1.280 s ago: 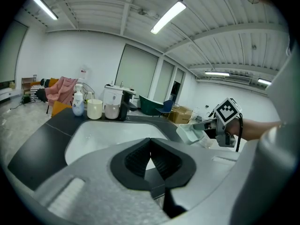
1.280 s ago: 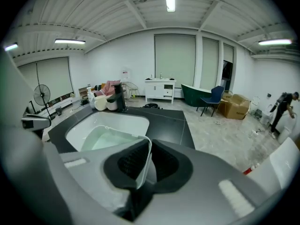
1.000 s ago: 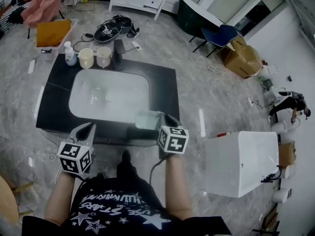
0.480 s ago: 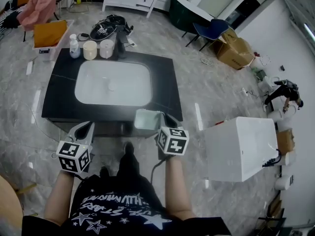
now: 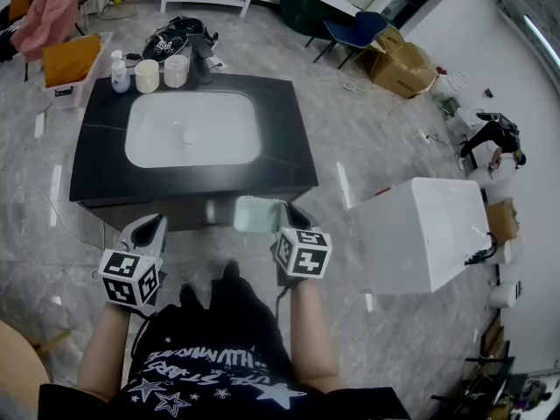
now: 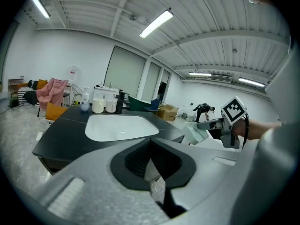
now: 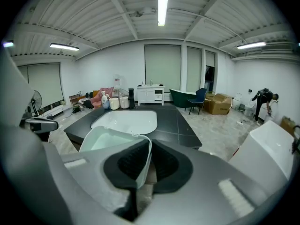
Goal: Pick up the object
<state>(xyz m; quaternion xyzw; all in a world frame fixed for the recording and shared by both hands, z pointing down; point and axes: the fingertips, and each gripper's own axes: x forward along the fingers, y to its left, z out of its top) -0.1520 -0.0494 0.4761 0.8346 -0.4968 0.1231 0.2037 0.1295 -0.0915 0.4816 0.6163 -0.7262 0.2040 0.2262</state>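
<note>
Two grey handheld grippers with marker cubes: left gripper [image 5: 153,227], right gripper [image 5: 286,210]. One pale green plastic container [image 5: 254,214]. One black stone countertop [image 5: 282,138], one white rounded basin [image 5: 192,129]. Two cream cylindrical jars [image 5: 147,75] [image 5: 176,71], one clear pump bottle [image 5: 119,73]. One large white rectangular box [image 5: 429,234], one blue chair [image 5: 354,29], one orange cushion [image 5: 70,59], one pink cloth [image 5: 39,16].

Side by side, left gripper [image 5: 151,227] has jaws together, right gripper [image 5: 291,212] clamps a tub [image 5: 253,214].

The head view looks steeply down from above the person, with the sink counter [image 5: 284,138] at 11 o'clock, while both gripper views face level across that same counter from near its front edge.
</note>
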